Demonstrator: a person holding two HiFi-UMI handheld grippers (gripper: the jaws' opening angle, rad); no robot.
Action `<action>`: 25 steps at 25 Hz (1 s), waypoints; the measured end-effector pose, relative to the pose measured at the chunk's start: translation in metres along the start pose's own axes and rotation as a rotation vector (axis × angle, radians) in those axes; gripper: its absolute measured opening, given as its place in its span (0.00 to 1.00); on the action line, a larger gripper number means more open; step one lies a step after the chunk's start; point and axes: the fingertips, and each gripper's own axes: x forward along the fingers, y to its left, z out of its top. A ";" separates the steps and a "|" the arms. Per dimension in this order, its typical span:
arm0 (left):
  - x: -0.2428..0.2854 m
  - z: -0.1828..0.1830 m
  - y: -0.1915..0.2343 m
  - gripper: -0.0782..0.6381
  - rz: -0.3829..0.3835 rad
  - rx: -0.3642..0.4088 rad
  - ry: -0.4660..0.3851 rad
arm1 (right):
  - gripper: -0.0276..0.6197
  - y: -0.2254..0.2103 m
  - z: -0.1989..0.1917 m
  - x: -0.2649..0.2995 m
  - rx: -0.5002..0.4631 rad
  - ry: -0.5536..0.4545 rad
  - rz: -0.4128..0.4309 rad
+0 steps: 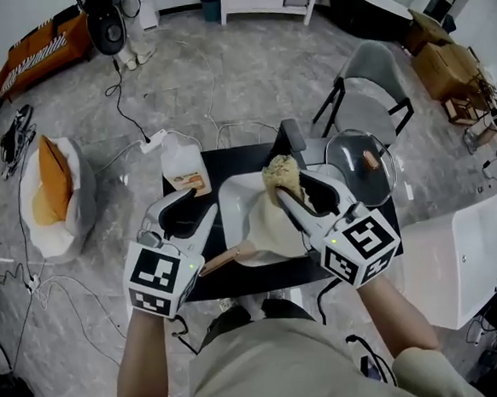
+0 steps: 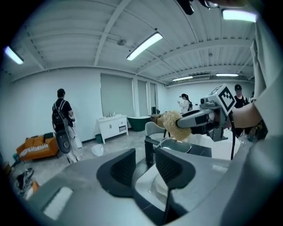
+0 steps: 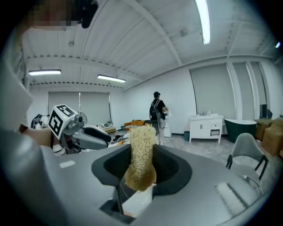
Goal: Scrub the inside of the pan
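Note:
A cream pan (image 1: 268,230) with a wooden handle (image 1: 228,259) lies on the black table (image 1: 238,280), partly over a white basin (image 1: 238,201). My right gripper (image 1: 302,193) is shut on a straw-coloured loofah scrubber (image 1: 283,175) just above the pan's far side. The scrubber (image 3: 141,154) stands upright between the jaws in the right gripper view. My left gripper (image 1: 194,213) hovers left of the pan, its jaws apart with nothing gripped between them (image 2: 145,165). The handle's end lies beside that gripper's body. The pan's inside is mostly hidden.
A plastic jug (image 1: 184,166) stands at the table's back left. A glass lid (image 1: 361,163) lies at the right, and a grey chair (image 1: 368,90) is behind it. A white box (image 1: 467,257) is to the right. Cables cross the floor, and people stand in the room.

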 end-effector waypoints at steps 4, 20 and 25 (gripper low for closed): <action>-0.022 0.037 0.002 0.27 0.046 0.094 -0.073 | 0.28 0.016 0.037 -0.018 -0.025 -0.074 0.016; -0.083 0.128 -0.013 0.17 0.135 0.095 -0.322 | 0.28 0.047 0.146 -0.099 -0.215 -0.344 -0.097; -0.098 0.130 -0.015 0.13 0.168 0.122 -0.377 | 0.28 0.051 0.149 -0.113 -0.251 -0.355 -0.122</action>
